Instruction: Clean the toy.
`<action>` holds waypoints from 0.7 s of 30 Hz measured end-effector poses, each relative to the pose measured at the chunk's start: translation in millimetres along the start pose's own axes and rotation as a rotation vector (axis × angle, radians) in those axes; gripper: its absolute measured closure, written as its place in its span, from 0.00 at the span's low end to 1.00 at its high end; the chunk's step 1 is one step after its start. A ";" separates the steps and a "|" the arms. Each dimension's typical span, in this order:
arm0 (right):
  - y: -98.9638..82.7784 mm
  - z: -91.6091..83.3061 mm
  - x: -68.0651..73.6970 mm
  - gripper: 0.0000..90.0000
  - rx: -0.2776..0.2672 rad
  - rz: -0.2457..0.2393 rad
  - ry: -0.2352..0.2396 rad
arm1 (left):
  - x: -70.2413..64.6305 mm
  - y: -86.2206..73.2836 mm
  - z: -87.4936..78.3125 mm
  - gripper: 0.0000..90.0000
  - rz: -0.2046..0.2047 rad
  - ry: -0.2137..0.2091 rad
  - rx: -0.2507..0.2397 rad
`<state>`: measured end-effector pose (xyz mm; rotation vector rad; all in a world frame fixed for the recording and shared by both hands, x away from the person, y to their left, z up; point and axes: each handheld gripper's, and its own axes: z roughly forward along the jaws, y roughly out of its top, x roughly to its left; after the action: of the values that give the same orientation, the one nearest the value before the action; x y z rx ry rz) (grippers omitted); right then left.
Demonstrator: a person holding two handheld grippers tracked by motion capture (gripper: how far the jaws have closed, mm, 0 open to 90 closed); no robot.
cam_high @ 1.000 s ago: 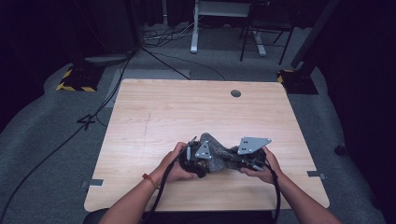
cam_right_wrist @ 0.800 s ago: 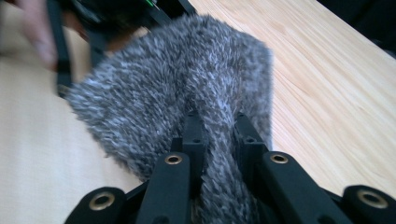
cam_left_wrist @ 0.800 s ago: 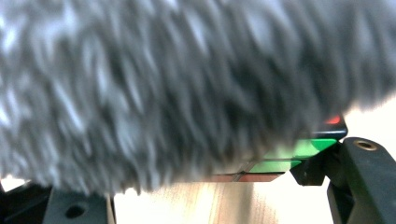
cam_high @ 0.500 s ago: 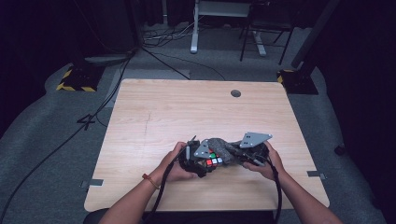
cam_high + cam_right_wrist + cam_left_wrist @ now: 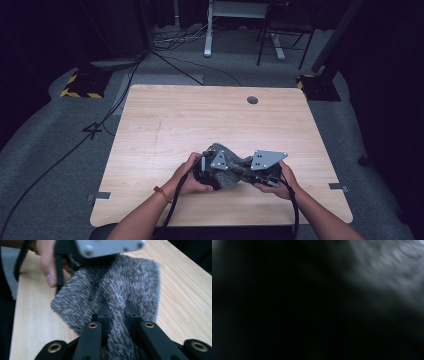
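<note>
Both hands are working a grey fuzzy cloth [image 5: 234, 172] at the near middle of the counter [image 5: 165, 130]; the cloth is bunched up between the two grippers, part of it resting on the wood and part lifted. The right gripper [image 5: 117, 305] is clamping a ridge of the cloth between its jaws, the pile squeezed up into a narrow fold between the black fingers [image 5: 103, 311]; in the high view it is sitting under its grey plate at the cloth's right end [image 5: 267, 167]. The left gripper [image 5: 206, 170] is sitting at the cloth's left end, pressed right up against it; its own camera is giving a dark blur with a patch of grey pile [image 5: 387, 262] at the upper right, so what lies between its jaws cannot be made out there; the jaws are drawn in close, and from the way the fabric is gathering at that end I judge that it is pinching the cloth too.

The step in hand looks like handling the cloth between two pinches, either folding it or drawing it out flat; which of the two cannot be told yet. The next move is calling for both pinches staying firm while the hands are travelling together, so the soft fabric is not slipping free or twisting; the edges need to be lining up before anything is being let go.
</note>
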<state>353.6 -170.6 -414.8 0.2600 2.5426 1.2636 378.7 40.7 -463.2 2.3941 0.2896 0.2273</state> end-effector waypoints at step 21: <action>-14.3 2.5 -21.2 0.88 0.088 0.024 -0.124 | -1.7 1.2 -5.3 0.38 0.013 -0.009 -0.012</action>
<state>373.9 -183.3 -424.0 0.3771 2.4991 1.1090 375.9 42.7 -458.6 2.3850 0.2677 0.2242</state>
